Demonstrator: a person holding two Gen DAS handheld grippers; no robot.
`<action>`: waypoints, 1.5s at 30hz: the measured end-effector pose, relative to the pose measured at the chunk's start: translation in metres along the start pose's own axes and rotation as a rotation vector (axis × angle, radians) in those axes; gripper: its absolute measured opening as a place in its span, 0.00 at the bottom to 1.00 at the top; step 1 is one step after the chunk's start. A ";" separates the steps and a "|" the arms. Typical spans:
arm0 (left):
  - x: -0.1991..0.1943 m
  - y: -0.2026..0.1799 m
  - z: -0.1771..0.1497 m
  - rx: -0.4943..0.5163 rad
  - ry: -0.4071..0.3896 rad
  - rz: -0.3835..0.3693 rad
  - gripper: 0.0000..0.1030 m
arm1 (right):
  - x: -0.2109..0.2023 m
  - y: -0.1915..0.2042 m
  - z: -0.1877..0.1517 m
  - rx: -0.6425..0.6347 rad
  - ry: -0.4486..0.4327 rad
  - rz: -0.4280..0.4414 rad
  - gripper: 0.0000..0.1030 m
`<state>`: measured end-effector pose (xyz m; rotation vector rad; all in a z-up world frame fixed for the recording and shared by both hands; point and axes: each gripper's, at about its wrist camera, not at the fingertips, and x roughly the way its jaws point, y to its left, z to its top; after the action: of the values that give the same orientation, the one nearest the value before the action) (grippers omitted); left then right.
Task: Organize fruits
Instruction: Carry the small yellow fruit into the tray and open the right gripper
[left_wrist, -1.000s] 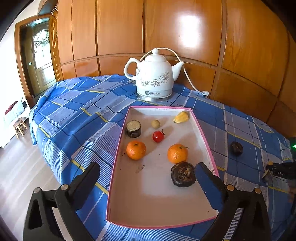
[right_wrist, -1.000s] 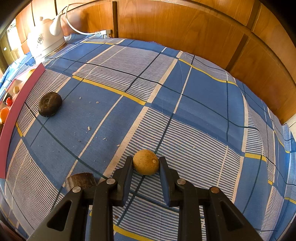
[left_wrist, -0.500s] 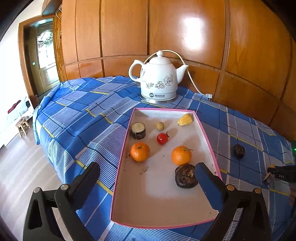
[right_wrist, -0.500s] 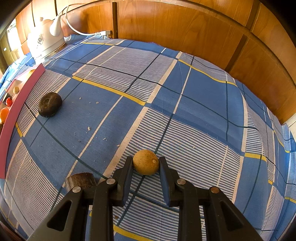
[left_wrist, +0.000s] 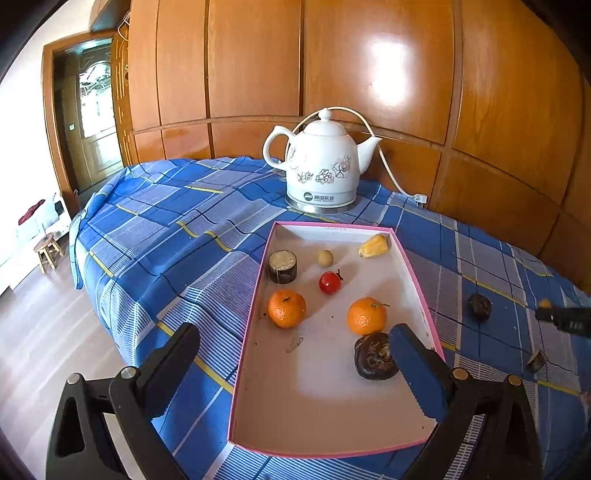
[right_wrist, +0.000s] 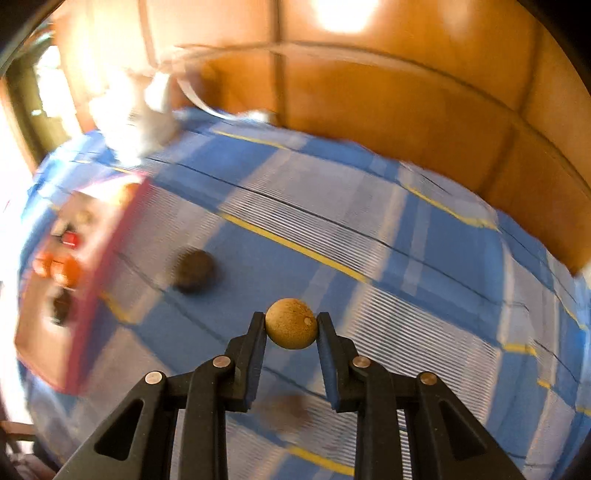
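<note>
A blue checked cloth (left_wrist: 192, 236) covers the table. On it sits a pink-rimmed tray (left_wrist: 255, 314) holding two oranges (left_wrist: 286, 308), a red fruit and others. The left gripper (left_wrist: 291, 363) hangs wide apart over the tray's near end, empty. The right gripper (right_wrist: 291, 326) pinches a small tan round fruit (right_wrist: 291, 324), apparently clear of the blurred cloth.

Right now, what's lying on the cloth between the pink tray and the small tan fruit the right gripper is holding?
In the right wrist view, one dark round fruit lies between the pink tray and the small tan fruit; otherwise the cloth there is bare.
</note>
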<state>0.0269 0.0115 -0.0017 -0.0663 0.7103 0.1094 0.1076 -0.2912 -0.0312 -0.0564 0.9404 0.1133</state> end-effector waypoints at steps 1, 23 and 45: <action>0.000 0.001 0.000 -0.002 0.002 0.000 1.00 | 0.000 0.013 0.005 -0.021 -0.009 0.028 0.27; 0.010 0.034 -0.008 -0.099 0.055 -0.067 1.00 | 0.076 0.180 0.053 -0.114 0.076 0.298 0.33; -0.003 0.004 -0.009 0.014 0.040 -0.064 1.00 | -0.009 0.065 -0.016 -0.082 0.010 0.152 0.35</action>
<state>0.0189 0.0140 -0.0068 -0.0779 0.7480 0.0414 0.0818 -0.2290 -0.0333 -0.0609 0.9491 0.2922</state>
